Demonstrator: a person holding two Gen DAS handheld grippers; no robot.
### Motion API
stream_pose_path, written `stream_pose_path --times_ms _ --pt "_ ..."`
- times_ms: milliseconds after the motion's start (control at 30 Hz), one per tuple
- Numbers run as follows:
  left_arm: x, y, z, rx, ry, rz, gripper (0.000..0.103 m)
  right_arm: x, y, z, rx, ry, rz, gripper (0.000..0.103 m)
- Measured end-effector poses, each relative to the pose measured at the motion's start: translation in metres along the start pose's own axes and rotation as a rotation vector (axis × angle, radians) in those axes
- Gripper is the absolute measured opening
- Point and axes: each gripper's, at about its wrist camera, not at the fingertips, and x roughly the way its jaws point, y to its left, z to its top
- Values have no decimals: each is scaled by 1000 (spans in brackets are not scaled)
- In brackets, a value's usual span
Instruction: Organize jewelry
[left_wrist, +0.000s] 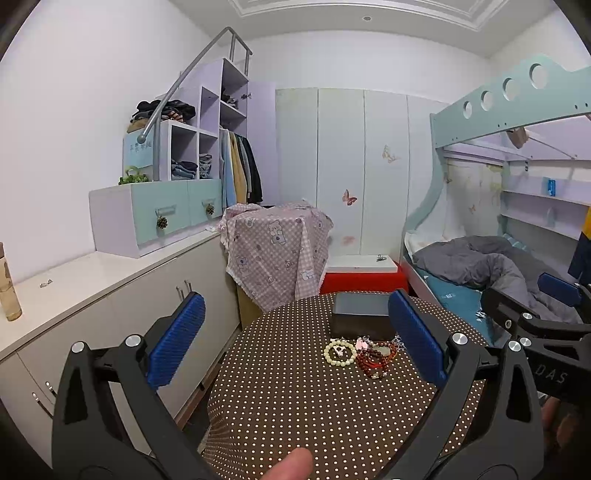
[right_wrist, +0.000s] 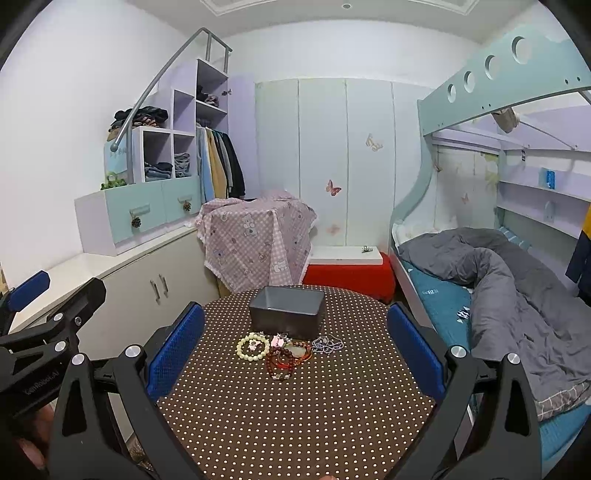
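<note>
Both grippers hang above the near side of the table (right_wrist: 295, 424), well back from the jewelry. Left gripper (left_wrist: 295, 339): jaws wide apart, nothing between the pads. Right gripper (right_wrist: 295, 343): the same, wide and empty. Nothing picked up yet; task looks to be at its very start.

Jewelry sits in one loose cluster at mid-table, just in front of the grey box (right_wrist: 287, 312), which is open-topped and looks empty from here. Pieces: cream bracelet (right_wrist: 253, 347) on the left, lying flat and nearly apart from the rest; red bracelets (right_wrist: 282, 360) heaped in the middle, overlapping each other; silver chain (right_wrist: 328, 345) on the right, bunched; some small pink bits behind, too small to identify.

Judgement on the first grab:
- Take the cream bracelet first. It is the only piece that can be lifted without dragging neighbours.
- Come down with one pad inside the ring and one outside, closing across the bead strand.
- Cloth is soft; touching down too hard may pinch fabric along with beads.
- Red heap likely tangles, so lift slowly and watch for hangers-on.
- Chain is thin and slack; pinch at the bunch, not a single strand.
- Box is close, so a short carry and a low drop suffice.
</note>
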Motion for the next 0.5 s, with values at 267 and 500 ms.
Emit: stream_pose_path --times_ms 267,500 --pt "0 -1 -1 -1 0 -1 97 -1 1 2 -6 -6 1 95" --pt "3 -3 -4 1 4 1 97 3 2 2 -13 0 -3 95"
